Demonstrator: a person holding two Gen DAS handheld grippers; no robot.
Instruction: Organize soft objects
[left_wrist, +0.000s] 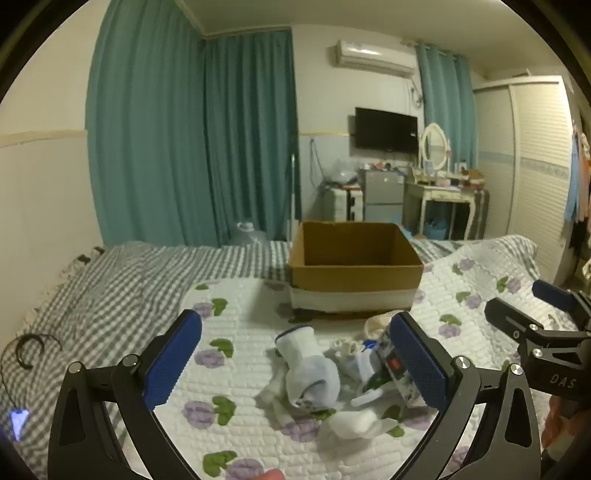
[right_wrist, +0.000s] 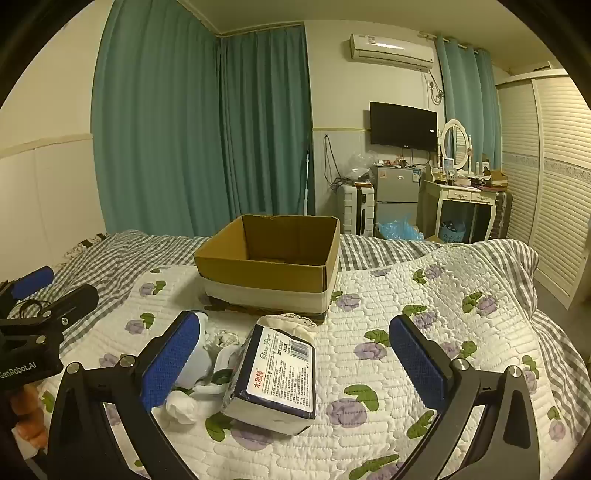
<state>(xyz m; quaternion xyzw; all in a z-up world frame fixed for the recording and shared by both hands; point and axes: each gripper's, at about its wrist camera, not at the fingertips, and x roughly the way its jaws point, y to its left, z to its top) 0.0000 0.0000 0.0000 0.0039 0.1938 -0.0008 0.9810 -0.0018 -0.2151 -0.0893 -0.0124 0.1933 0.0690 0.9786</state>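
Note:
A pile of white socks (left_wrist: 308, 369) lies on the flowered quilt (left_wrist: 236, 406), and it shows partly hidden in the right wrist view (right_wrist: 184, 404). A soft tissue pack (right_wrist: 275, 380) lies beside the socks, partly behind my left finger in the left wrist view (left_wrist: 393, 365). An open cardboard box (left_wrist: 354, 266) stands behind them (right_wrist: 269, 266). My left gripper (left_wrist: 295, 363) is open and empty above the socks. My right gripper (right_wrist: 293, 363) is open and empty around the tissue pack, not touching it.
A grey checked sheet (left_wrist: 110, 288) covers the bed's left and far side. A black cable (left_wrist: 29, 350) lies on it at the left. Teal curtains (right_wrist: 199, 125), a fridge (right_wrist: 397, 199) and a dressing table (right_wrist: 465, 195) stand beyond the bed.

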